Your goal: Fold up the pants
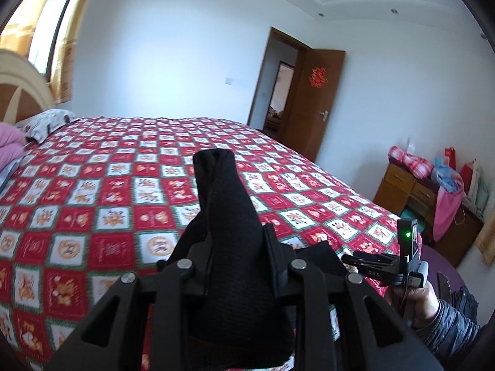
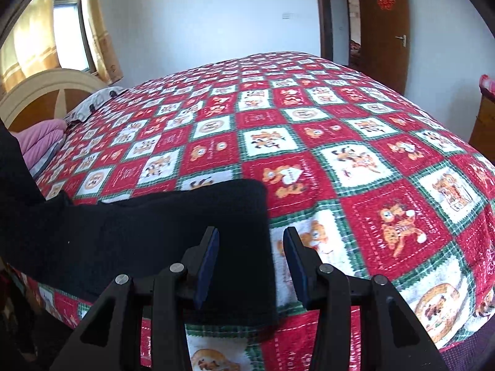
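Left wrist cam: my left gripper [image 1: 236,241] is clamped on a bunch of the black pants [image 1: 222,216]. The fabric stands up betw the fingers as a tall cuff-like end, lifted off the bedspread [image 1: 92,185]. More black cloth lies on the bedspread just right of that bunch. Further right, near the bedspread's edge, I see the right gripper [image 1: 348,259] from the side, held by a hand [image 1: 417,303] in a dark padded sleeve; can't tell its finger state from here. Beyond the bedspread's far corner is an open brown door [image 1: 312,105]; a wooden dresser [image 1: 402,191] w/ piled clothes sits off its right side.

Right wrist cam: the fingers stand apart, nothing pinched, blue pads [image 2: 208,262] showing. The left finger hovers over the pants' square end, which lies flat on the bedspread near its front edge; the right finger is over bare bedspread. The pants run left and rise up at the frame's edge.
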Motion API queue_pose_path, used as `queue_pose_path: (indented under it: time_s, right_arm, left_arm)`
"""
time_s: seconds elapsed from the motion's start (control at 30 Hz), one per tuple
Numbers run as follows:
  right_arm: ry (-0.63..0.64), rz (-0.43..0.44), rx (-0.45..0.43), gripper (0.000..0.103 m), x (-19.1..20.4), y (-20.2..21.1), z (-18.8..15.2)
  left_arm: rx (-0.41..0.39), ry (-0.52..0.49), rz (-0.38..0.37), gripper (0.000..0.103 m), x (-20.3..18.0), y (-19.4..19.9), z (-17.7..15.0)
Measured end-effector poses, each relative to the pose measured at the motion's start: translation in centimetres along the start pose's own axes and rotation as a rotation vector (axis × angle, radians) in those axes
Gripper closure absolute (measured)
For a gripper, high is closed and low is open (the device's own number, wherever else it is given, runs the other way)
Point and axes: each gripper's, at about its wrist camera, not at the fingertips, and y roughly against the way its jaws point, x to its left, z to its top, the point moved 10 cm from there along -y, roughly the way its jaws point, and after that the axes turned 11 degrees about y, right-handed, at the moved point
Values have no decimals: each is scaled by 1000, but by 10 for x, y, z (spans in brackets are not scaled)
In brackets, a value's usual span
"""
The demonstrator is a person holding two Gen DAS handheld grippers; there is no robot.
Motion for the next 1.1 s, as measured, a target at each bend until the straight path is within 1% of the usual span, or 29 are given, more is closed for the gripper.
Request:
queue_pose_path:
  time_s: [0.2, 0.37, 0.4, 0.6, 0.77, 0.9, 1.0, 1.03, 1.1]
  right_arm:
    - [-60, -22, -6, 58, -28, 0, 2]
    - [-120, -34, -1, 58, -49, -4, -2]
    - [-125, -37, 1, 58, -51, -5, -2]
    - [-138, -37, 8, 58, -55, -10, -7]
    - [-142, -23, 15, 58, -52, -15, -10]
    - [-156, 9, -10, 58, -48, -14, -8]
    - [-200, 77, -40, 57, -45, -11, -4]
    - [-215, 97, -44, 57, -44, -10, -4]
    - [-233, 124, -45, 57, -43, -11, -4]
  left_arm:
    - [73, -55, -6, 76, -33, -39, -8]
    - [150, -117, -5, 76, -63, -81, -30]
    - [176, -127, -7, 76, -69, -91, -38]
    - [260, -166, -13, 76, -91, -127, -67]
    - [306, -204, -14, 76, -108, -148, -90]
    - [320, -244, 0, 76, -114, -162, -110]
    - [329, -272, 9, 75, -118, -172, -124]
    - [331, -294, 14, 74, -120, -175, -131]
    - [326, -307, 11, 68, -122, -176, -136]
